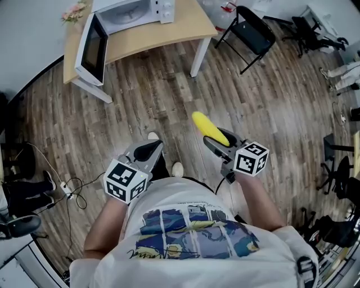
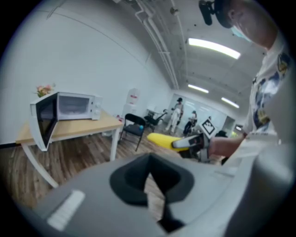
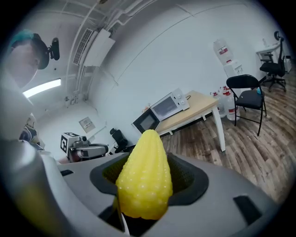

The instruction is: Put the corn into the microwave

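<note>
Right now my right fingers (image 3: 190,179) are clamped on the corn (image 3: 144,183), gripping its thick end so the yellow tip points forward and out past them. My left fingers (image 2: 128,181) are pressed together with nothing between them. I hold both low in front of me over the wooden floor (image 1: 270,107), the corn (image 1: 209,128) well apart from the microwave (image 1: 126,14). That stands on the table (image 1: 174,31) ahead, its door (image 1: 93,49) swung wide open.
</note>
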